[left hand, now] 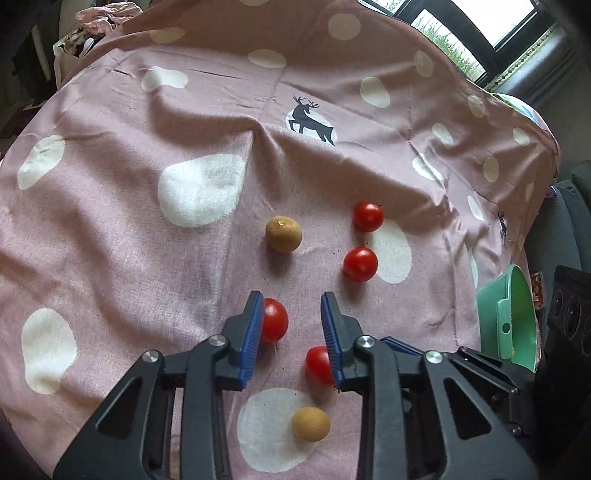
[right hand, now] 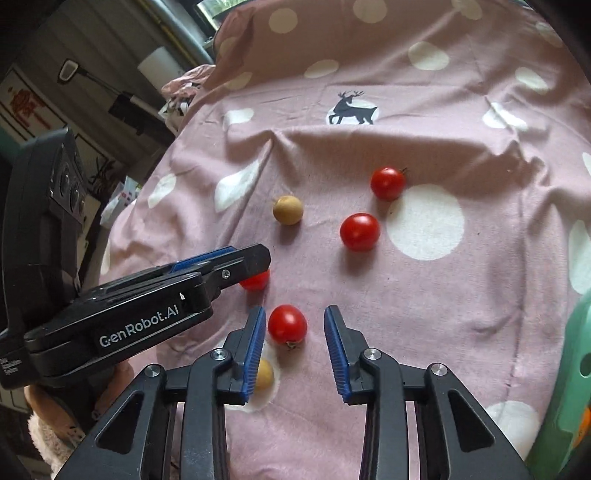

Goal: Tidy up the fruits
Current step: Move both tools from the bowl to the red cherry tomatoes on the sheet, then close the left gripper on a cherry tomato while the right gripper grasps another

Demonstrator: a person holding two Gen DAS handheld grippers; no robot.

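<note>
Both claws stand released. The left claw [left hand: 291,314] has a tomato [left hand: 274,319] touching its left pad; the right claw [right hand: 295,325] straddles another tomato [right hand: 287,324]. Beyond the deer print [left hand: 310,120] the cloth [left hand: 110,206] lies bare.

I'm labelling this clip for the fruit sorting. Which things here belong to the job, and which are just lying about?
Job: four red tomatoes; two brown round fruits; green container, probably for sorting.
Lying about: spotted pink cloth; crumpled clothes behind it; window.
</note>
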